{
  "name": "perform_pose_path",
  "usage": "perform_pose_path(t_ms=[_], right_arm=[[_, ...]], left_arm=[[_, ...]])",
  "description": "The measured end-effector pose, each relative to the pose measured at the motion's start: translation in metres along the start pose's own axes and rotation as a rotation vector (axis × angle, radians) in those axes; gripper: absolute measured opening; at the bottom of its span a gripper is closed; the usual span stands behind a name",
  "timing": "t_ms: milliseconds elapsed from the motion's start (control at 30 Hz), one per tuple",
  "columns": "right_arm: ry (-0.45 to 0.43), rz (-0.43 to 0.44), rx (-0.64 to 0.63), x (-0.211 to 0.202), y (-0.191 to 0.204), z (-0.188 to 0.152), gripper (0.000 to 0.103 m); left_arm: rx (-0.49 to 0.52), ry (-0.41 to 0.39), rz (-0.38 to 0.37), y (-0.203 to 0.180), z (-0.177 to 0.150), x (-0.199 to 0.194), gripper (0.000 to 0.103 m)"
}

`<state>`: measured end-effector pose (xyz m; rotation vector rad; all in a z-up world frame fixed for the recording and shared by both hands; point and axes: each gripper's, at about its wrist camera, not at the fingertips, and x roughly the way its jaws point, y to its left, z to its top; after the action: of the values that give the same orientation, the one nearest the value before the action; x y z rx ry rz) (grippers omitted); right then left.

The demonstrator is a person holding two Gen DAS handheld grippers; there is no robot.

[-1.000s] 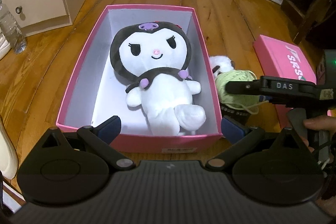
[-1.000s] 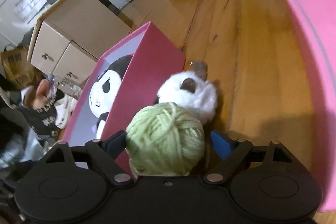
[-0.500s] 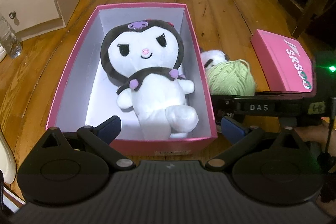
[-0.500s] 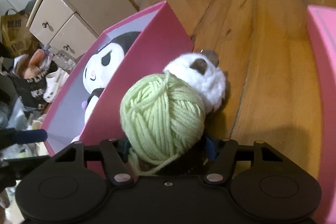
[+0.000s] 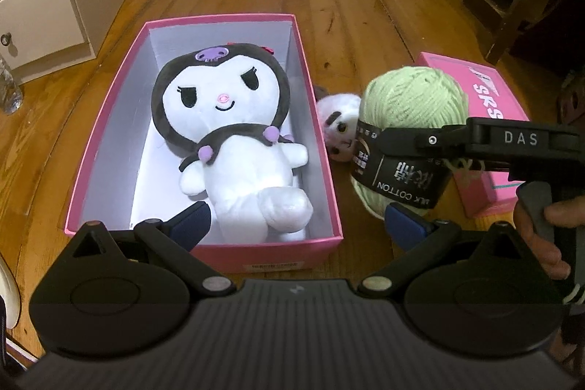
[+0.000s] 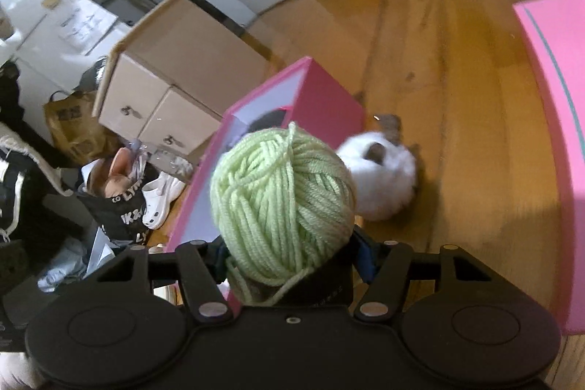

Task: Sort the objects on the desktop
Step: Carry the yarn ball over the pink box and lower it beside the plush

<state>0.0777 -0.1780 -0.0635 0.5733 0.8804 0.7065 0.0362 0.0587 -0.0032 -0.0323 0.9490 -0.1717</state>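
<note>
1. The right gripper (image 6: 289, 254) grasps the green yarn ball (image 5: 409, 119) by its labelled middle, off the floor.
2. The open pink box (image 5: 321, 148), holding a black-and-white plush (image 5: 234, 134), lies just left of the yarn; a small panda toy (image 5: 338, 127) sits between them.
3. The left gripper (image 5: 296, 218) hangs released over the box's near end.

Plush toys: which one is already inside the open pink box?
The large black-hooded white plush lies in the pink box; the small white plush sits outside on the floor.
</note>
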Motion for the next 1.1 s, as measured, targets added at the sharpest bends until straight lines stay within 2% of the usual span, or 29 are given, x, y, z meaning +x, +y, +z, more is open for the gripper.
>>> perform_pose_path(t_ms=[133, 233, 333, 500, 700, 900, 1000, 1100], right_arm=[[-0.029, 0.026, -0.066, -0.005, 0.017, -0.002, 0.068], [-0.010, 0.047, -0.114, -0.007, 0.030, 0.001, 0.068], [-0.009, 0.046, -0.164, -0.008, 0.045, 0.003, 0.068], [-0.006, 0.037, -0.252, 0.002, 0.076, 0.008, 0.068], [0.062, 0.029, -0.297, 0.034, 0.108, 0.018, 0.069], [0.193, 0.030, -0.264, 0.084, 0.124, 0.025, 0.069], [0.260, -0.008, -0.245, 0.107, 0.131, 0.029, 0.069], [0.337, -0.095, -0.175, 0.128, 0.129, 0.026, 0.069]], left_arm=[[0.012, -0.020, 0.002, 0.003, -0.002, -0.006, 0.103], [0.015, -0.029, -0.003, 0.006, -0.003, -0.009, 0.103], [-0.025, -0.023, -0.046, 0.015, -0.001, -0.012, 0.103], [-0.018, -0.034, 0.002, 0.027, -0.001, -0.015, 0.103], [-0.029, -0.026, 0.054, 0.050, -0.004, -0.014, 0.103], [-0.039, -0.018, 0.107, 0.073, -0.007, -0.013, 0.103], [-0.044, -0.014, 0.133, 0.085, -0.008, -0.012, 0.103], [-0.052, -0.006, 0.146, 0.095, -0.008, -0.011, 0.103]])
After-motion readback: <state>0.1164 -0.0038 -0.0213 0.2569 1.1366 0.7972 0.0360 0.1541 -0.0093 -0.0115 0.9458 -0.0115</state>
